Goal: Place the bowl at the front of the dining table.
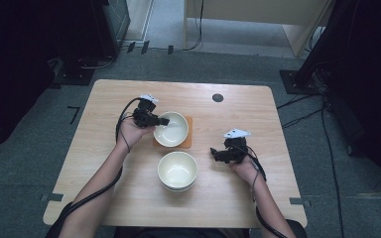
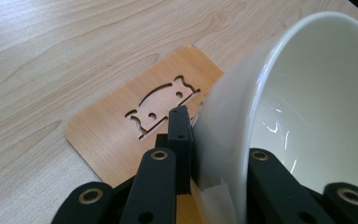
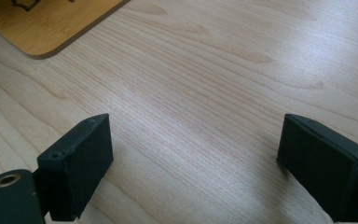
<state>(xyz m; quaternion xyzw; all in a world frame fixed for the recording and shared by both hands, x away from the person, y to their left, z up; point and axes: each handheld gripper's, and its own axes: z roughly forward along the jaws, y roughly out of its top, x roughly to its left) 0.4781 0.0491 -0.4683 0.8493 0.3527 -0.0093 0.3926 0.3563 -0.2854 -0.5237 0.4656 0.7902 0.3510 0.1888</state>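
In the high view, the left gripper (image 1: 164, 120) sits just left of centre, clamped on the left rim of a white bowl (image 1: 172, 130). That bowl rests on an orange-brown wooden mat (image 1: 188, 141) on the table (image 1: 104, 163). In the left gripper view the bowl (image 2: 307, 107) takes up the right half of the frame and looks tilted, its wall pinched between the jaws: one jaw lies against the outer side and the other reaches inside. The mat (image 2: 116, 135) lies in the middle of that frame, with an animal-shaped cut-out in it.

A second bowl (image 1: 177, 170) stands just below the first in the high view, near the lower centre of the table; it seems to sit on another bowl, though that is hard to tell. The two are close together but apart.

The right gripper (image 1: 213, 154) is at centre right of the high view, near the second bowl but not touching it. In the right gripper view its jaws stand wide apart over bare table (image 3: 205, 93), with nothing between them, and a corner of the mat (image 3: 51, 23) shows at the upper left.
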